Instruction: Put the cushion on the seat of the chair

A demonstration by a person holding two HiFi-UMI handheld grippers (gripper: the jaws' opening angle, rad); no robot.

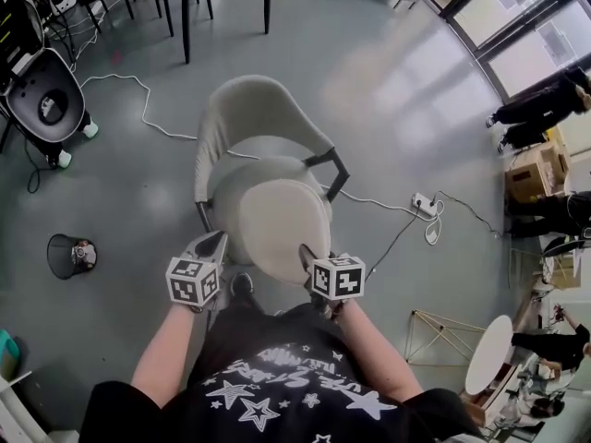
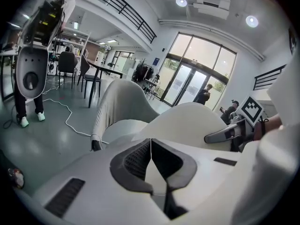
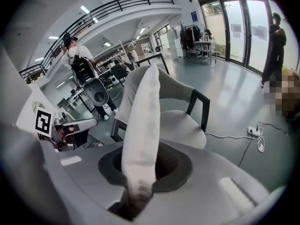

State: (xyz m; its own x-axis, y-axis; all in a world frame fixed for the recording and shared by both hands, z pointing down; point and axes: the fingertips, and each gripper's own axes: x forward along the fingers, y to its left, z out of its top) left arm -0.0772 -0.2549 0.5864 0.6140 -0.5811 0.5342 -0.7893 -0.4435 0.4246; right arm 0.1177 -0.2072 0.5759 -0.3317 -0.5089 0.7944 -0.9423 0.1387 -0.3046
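Plainly, the left tool (image 2: 151,146) is clenched: its dark pads meet on a thin white sliver of the cushion (image 2: 187,121), whose broad pale face swells up just beyond them. The right tool (image 3: 140,172) is clenched too. The cushion (image 3: 140,121) runs edge-on between its pads and rises straight up through the middle of the right gripper view.

From the head view, the left tool (image 1: 218,241) sits at the cushion's left rim and the right tool (image 1: 306,253) at its near right rim, each with its marker cube nearer the person's bare forearms. The cushion (image 1: 282,229) hangs between the two, cream-coloured and rounded, over the front part of the chair's seat (image 1: 268,173) — whether its underside touches the seat cannot be told.

The chair (image 1: 254,109) is pale, with a curved back on the far side of the seat and dark legs showing at the sides. In the left gripper view the chair (image 2: 122,102) stands beyond the cushion and to its left; in the right gripper view its seat (image 3: 180,125) lies behind the cushion and to its right.

Around it is a grey floor (image 1: 388,90). A white cable (image 1: 138,95) trails across it, a power strip (image 1: 425,204) lies to the chair's right, and a small black bin (image 1: 69,255) stands to the left — well apart from the chair.
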